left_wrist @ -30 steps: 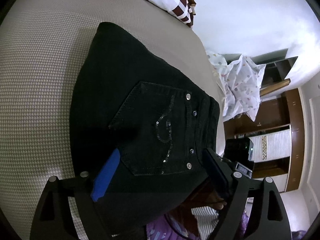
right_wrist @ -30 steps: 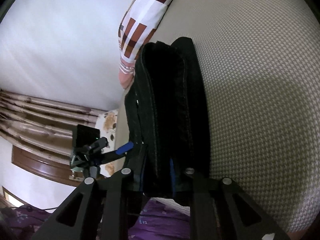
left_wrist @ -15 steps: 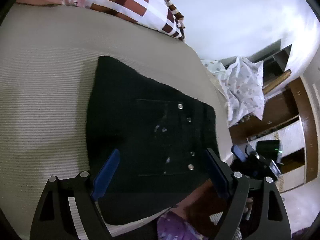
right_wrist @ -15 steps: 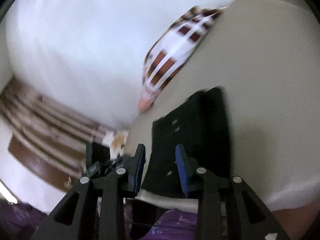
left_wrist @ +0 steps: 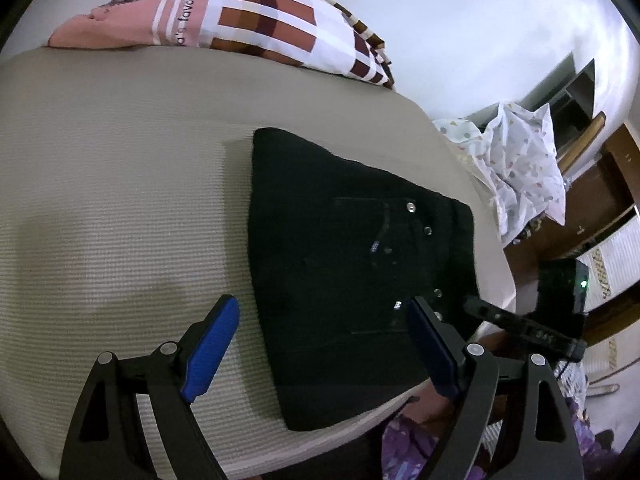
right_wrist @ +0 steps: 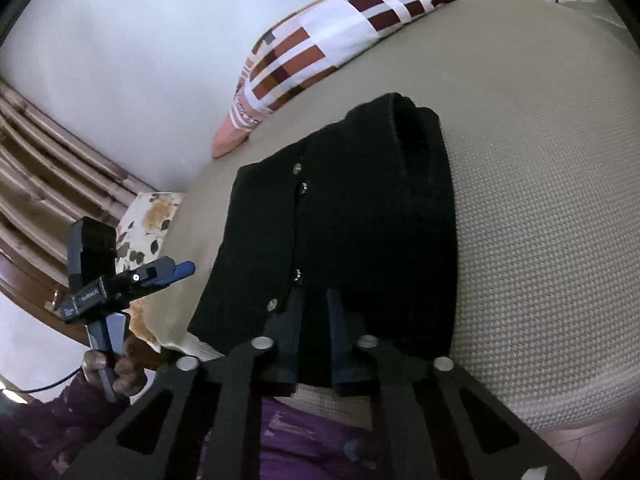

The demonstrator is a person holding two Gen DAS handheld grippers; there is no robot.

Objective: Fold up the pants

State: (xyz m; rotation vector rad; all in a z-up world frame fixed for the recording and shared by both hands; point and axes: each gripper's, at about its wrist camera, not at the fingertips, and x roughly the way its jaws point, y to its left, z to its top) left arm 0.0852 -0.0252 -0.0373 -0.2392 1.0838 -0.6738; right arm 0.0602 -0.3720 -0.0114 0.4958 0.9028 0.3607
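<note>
The black pants [left_wrist: 352, 264] lie folded into a compact bundle on the beige bed [left_wrist: 120, 208], back pocket and rivets facing up. They also show in the right wrist view [right_wrist: 344, 240]. My left gripper [left_wrist: 320, 344] is open and empty, held above the bundle's near edge. My right gripper [right_wrist: 314, 308] hovers over the near edge of the bundle with its jaws a narrow gap apart and nothing between them. The left gripper also shows at the left of the right wrist view [right_wrist: 176, 270].
A patterned pillow [left_wrist: 240, 16] lies at the head of the bed [right_wrist: 540, 200]. A white dotted cloth [left_wrist: 524, 168] hangs over furniture to the right, beside wooden cabinets [left_wrist: 600, 208]. A floral cushion [right_wrist: 148, 216] and curtains [right_wrist: 48, 152] are on the left.
Both grippers let go of the pants and pulled back and up. The right gripper, shut on the folded edge a second ago, is now free of it. The bundle lies flat.
</note>
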